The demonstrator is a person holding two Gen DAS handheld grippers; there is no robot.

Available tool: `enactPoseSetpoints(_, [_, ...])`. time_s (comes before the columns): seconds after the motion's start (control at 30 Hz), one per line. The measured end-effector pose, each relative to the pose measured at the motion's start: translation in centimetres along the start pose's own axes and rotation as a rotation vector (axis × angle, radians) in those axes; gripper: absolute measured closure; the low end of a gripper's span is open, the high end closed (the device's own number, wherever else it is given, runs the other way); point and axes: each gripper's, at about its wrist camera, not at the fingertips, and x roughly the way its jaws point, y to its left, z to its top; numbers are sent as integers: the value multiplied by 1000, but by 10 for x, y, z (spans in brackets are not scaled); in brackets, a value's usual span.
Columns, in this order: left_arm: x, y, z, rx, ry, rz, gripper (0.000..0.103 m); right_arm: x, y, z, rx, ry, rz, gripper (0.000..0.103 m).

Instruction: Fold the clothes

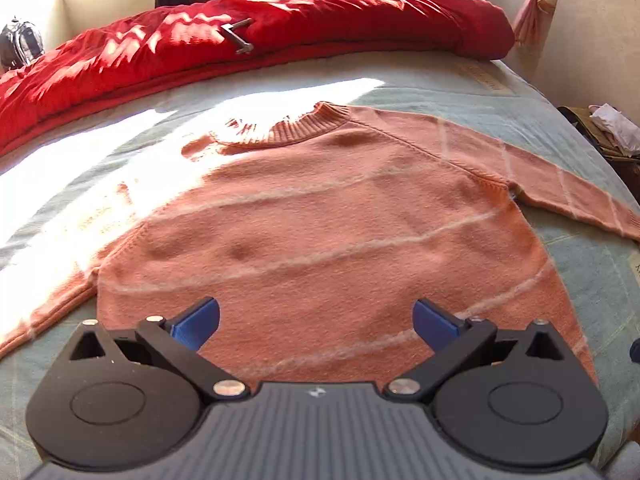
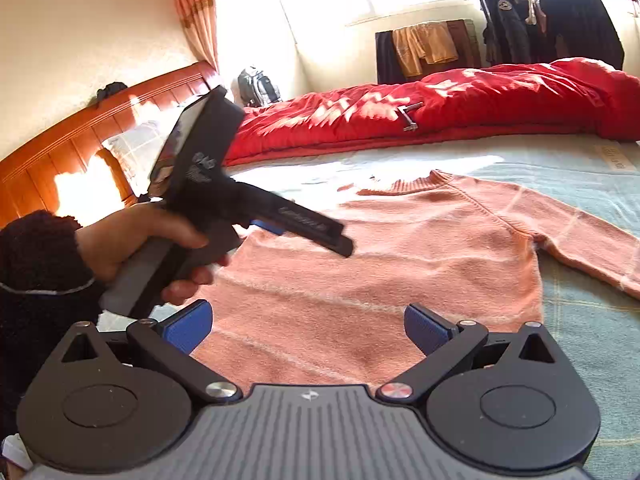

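A salmon-pink striped sweater [image 1: 320, 216] lies flat and face-up on the bed [image 1: 520, 92], neck toward the red quilt [image 1: 240, 36] and both sleeves spread out to the sides, so the folding looks not yet begun. Both claws are released and empty: the left claw [image 1: 316, 320] hovers over the hem, and the right claw [image 2: 308, 328] hangs near the hem's right part, with the person's left hand [image 2: 132, 240] seen gripping the other tool. The next move likely calls for pinching a sleeve or side edge and carrying it across the body.
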Motion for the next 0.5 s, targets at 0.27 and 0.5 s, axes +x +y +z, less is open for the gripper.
enactPoseSetpoints(0.27, [-26, 16, -73, -10, -38, -6, 1, 4, -26, 5, 78, -2, -95, 0])
enactPoseSetpoints(0.5, [21, -14, -131, 5, -24, -36, 1, 13, -32, 3, 85, 19, -145, 0])
